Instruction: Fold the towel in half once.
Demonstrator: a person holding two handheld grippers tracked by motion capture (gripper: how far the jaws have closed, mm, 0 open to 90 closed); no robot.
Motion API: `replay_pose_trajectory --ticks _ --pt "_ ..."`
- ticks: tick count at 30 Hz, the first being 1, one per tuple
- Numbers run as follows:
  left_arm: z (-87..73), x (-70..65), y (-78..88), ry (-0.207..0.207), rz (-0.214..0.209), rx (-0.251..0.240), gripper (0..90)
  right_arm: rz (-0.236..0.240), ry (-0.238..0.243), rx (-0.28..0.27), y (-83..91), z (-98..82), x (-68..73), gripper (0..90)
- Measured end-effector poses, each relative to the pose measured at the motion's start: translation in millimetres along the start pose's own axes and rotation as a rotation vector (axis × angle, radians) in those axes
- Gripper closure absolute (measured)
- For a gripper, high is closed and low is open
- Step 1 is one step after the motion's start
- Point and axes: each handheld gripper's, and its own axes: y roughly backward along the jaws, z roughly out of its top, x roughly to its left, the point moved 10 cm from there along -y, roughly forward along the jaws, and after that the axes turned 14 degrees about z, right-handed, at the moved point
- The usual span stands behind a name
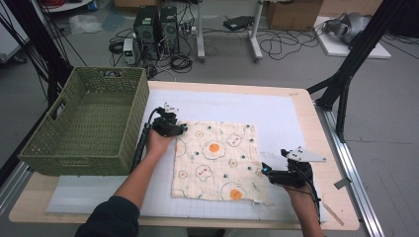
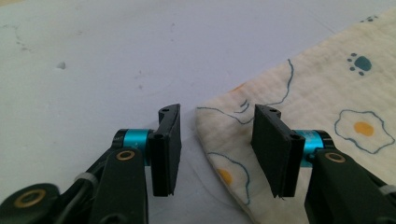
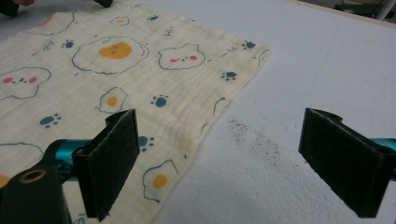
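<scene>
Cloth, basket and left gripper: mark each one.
cloth [image 1: 217, 163], high view, middle of the printed fabric.
basket [image 1: 89, 159], high view, near woven wall.
left gripper [image 2: 217, 149], left gripper view, midway between its fingertips.

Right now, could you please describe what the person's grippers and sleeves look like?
Both are black: the left gripper has flat rectangular pads on turquoise cylinders, brass-coloured pivots and a black cable. The right gripper carries a grey three-cornered plate. A dark sleeve covers the left arm.

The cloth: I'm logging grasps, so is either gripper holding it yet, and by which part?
Nothing is held. The left gripper has its jaws apart astride a corner of the cloth; the right gripper stands open over its side edge.
</scene>
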Motion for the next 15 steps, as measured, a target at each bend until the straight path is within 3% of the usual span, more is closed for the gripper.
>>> replay_pose_trajectory --ticks 2,6,13,15 --pt "-0.2 0.1 1.4 -0.001 -0.012 0.0 59.2 0.001 -0.001 0.006 -2.4 -0.2 0.4 11.7" --pt "-0.4 -6.9 4.4 -0.03 -0.041 -0.003 84.8 -0.013 -0.012 0.026 -10.6 0.3 -5.6 11.8" --pt "3.8 -4.2 15.1 0.051 -0.064 -0.055 86.0 -0.031 -0.02 0.056 -30.4 14.5 -23.3 11.7" --pt "5.2 -2.7 18.7 0.082 -0.072 -0.074 85.9 -0.037 -0.047 0.07 -41.2 18.5 -32.3 11.7"
